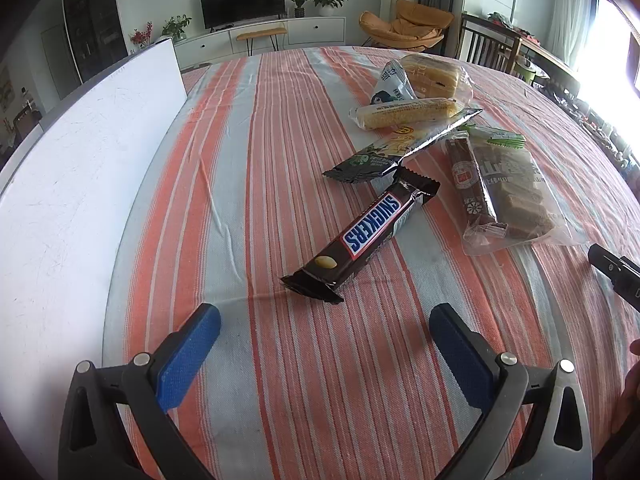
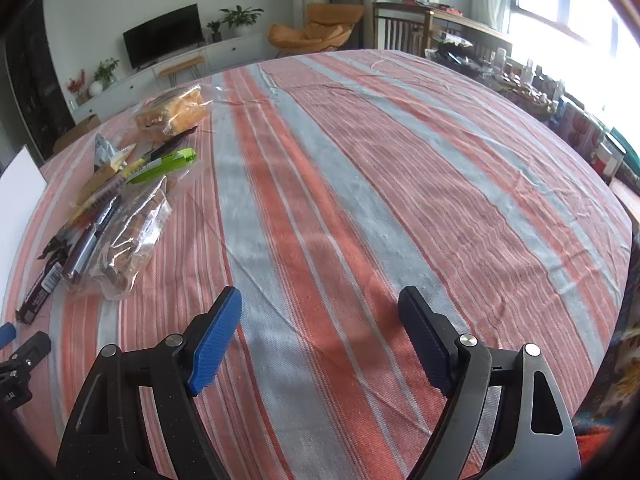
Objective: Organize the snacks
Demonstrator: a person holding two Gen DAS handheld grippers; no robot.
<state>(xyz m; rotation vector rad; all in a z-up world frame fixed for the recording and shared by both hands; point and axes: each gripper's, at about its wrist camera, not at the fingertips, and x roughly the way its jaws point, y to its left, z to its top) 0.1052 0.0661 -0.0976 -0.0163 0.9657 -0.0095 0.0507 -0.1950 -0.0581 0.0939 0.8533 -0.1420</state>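
Observation:
A Snickers bar (image 1: 366, 236) lies on the striped tablecloth (image 1: 280, 160), just ahead of my open, empty left gripper (image 1: 325, 322). Beyond it lie a dark green packet (image 1: 394, 152), a yellow wafer roll (image 1: 404, 114), a bread bag (image 1: 434, 74), a brown stick pack (image 1: 468, 184) and a clear bag of brown blocks (image 1: 516, 200). In the right wrist view the same pile lies at the left: bread bag (image 2: 174, 114), green-ended pack (image 2: 166, 164), clear bag (image 2: 128, 240), Snickers bar (image 2: 42, 290). My right gripper (image 2: 320, 304) is open and empty over bare cloth.
A white board (image 1: 72, 184) covers the table's left part. The right gripper's body (image 1: 616, 272) shows at the right edge of the left wrist view. The table edge (image 2: 624, 240) drops off at the right, with cluttered furniture beyond.

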